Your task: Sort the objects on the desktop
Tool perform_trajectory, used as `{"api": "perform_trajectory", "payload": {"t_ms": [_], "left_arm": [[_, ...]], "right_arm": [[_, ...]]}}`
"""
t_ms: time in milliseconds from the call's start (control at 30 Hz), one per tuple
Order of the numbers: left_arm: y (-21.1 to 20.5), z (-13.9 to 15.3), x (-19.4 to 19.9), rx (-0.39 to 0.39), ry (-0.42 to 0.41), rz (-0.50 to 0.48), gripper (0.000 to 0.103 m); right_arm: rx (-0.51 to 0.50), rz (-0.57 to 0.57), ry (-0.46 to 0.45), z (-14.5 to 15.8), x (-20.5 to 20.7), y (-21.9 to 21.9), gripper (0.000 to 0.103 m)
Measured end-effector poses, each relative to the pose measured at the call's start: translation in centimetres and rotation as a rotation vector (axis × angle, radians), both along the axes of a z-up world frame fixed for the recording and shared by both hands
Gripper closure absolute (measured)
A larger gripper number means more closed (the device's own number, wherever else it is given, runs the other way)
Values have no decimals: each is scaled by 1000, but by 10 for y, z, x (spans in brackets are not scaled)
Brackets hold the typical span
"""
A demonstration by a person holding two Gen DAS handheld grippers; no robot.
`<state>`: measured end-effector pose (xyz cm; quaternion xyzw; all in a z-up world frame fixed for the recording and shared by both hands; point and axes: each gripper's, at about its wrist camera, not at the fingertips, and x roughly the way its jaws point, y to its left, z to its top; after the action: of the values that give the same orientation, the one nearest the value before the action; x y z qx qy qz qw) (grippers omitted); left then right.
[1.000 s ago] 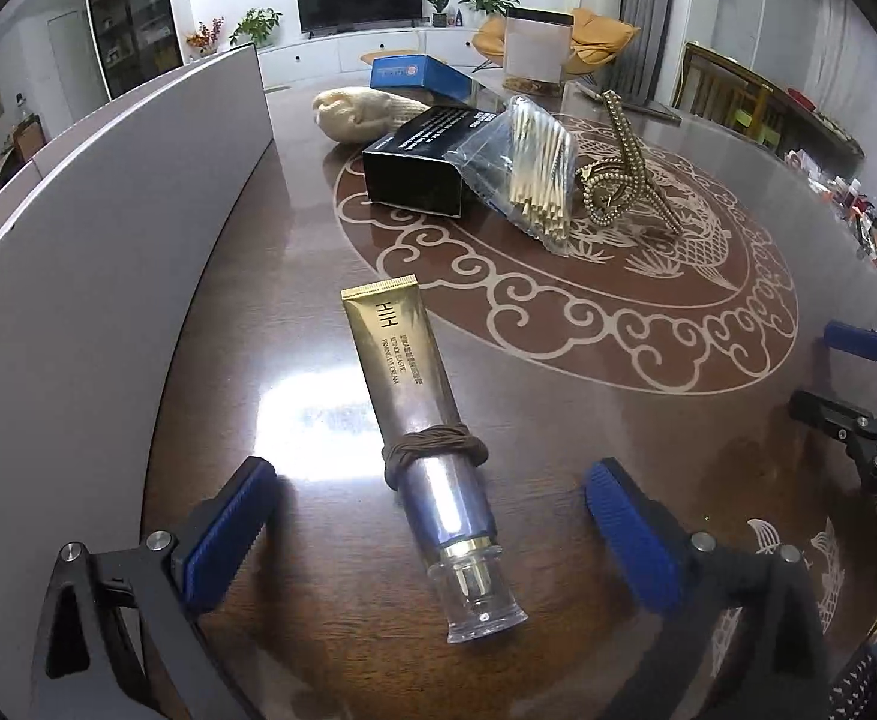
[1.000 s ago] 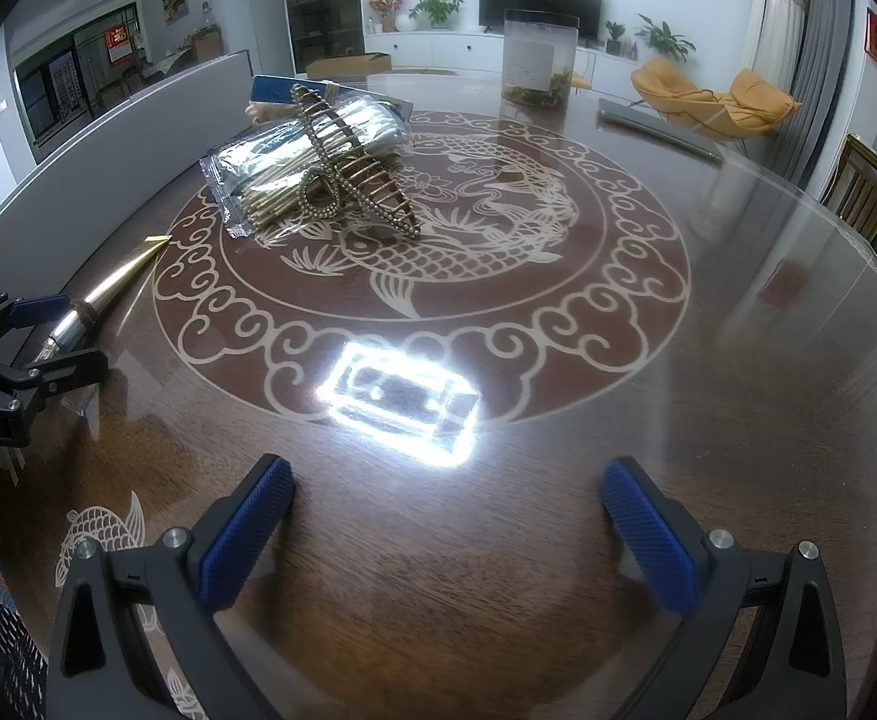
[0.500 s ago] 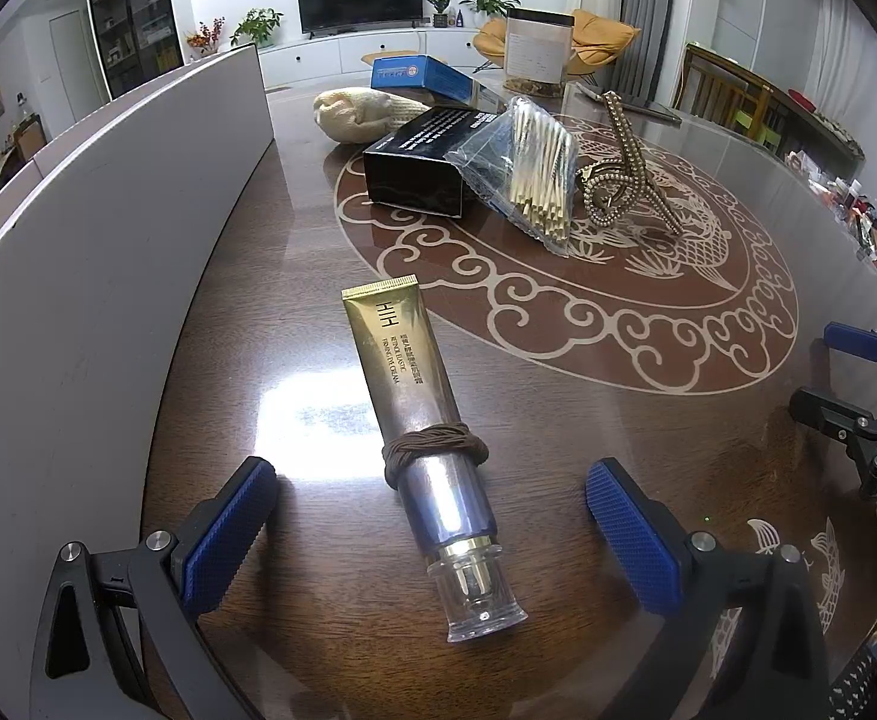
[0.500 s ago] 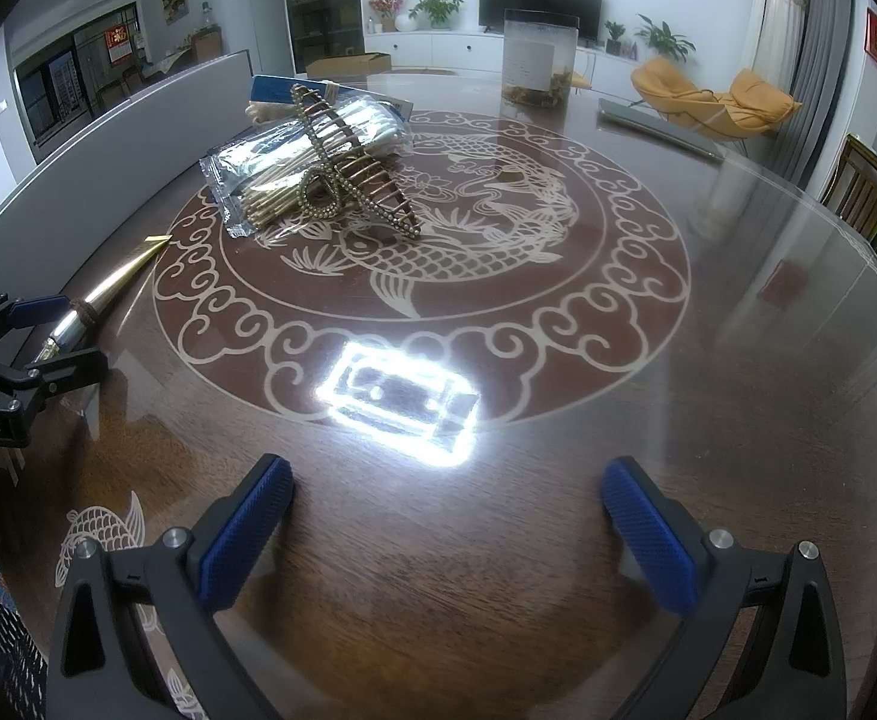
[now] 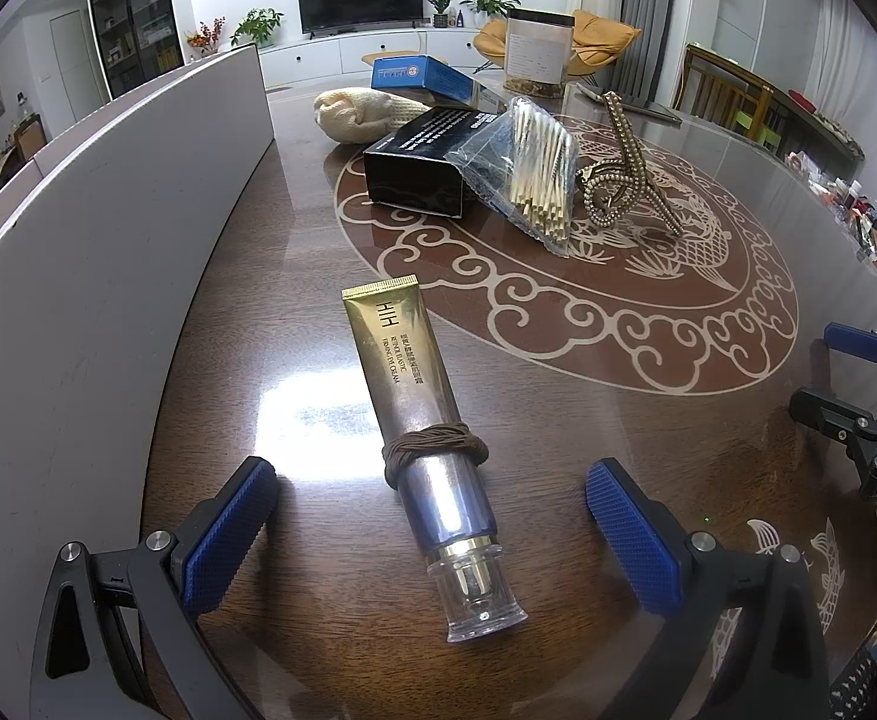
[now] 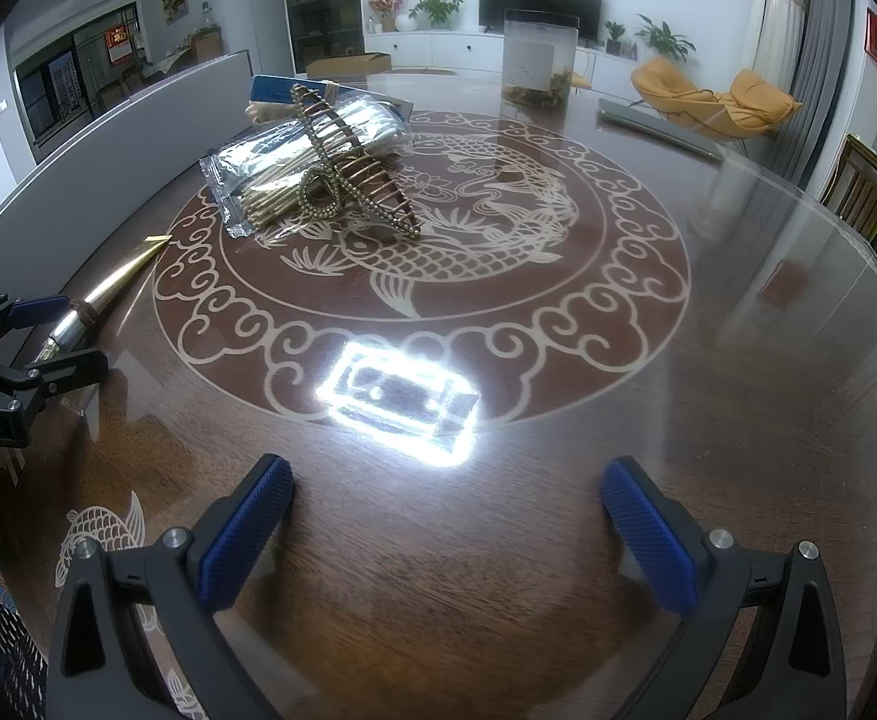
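— What sits in front of the left gripper (image 5: 432,531)?

— A gold eye-cream tube (image 5: 414,408) lies flat on the dark wooden table (image 5: 558,420), its clear cap (image 5: 480,597) nearest the camera, between the two blue-padded fingers (image 5: 228,534), which stand wide apart and touch nothing. A brown hair tie (image 5: 435,449) is wound around the tube's middle.

— And beyond the tube?

— Farther ahead, a black box (image 5: 423,159) rests on the table's carved medallion, with a clear bag of cotton swabs (image 5: 537,171) leaning against its right side and a beaded hair claw (image 5: 621,171) just right of the bag. Behind them lie a cream knitted item (image 5: 366,114) and a blue box (image 5: 423,75) (the item's exact nature is hard to tell). A grey panel (image 5: 108,252) runs along the gripper's left.

— Where is the right gripper (image 6: 447,534)?

— Low over bare table, its jaws spread wide and empty, a bright lamp reflection (image 6: 399,402) just ahead of them. The swab bag and claw sit well ahead to its left; the left gripper and tube show at its far left edge.
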<state>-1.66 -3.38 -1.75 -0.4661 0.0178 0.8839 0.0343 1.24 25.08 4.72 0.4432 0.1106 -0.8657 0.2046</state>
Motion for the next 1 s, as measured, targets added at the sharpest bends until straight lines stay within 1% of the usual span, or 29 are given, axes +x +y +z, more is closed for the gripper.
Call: {"api": "perform_trajectory", "payload": {"t_ms": [733, 800, 867, 900, 1000], "left_arm": [[0, 0, 0, 2, 0, 0, 0], [0, 0, 0, 1, 0, 0, 0], [0, 0, 0, 2, 0, 1, 0], [0, 0, 0, 2, 0, 1, 0], [0, 0, 0, 2, 0, 0, 0]], "right_arm": [[1, 2, -1, 0, -1, -1, 0], [4, 29, -4, -1, -8, -6, 0], [15, 105, -20, -1, -29, -22, 0], [22, 121, -26, 0, -37, -28, 0], [58, 171, 11, 7, -69, -56, 0]]}}
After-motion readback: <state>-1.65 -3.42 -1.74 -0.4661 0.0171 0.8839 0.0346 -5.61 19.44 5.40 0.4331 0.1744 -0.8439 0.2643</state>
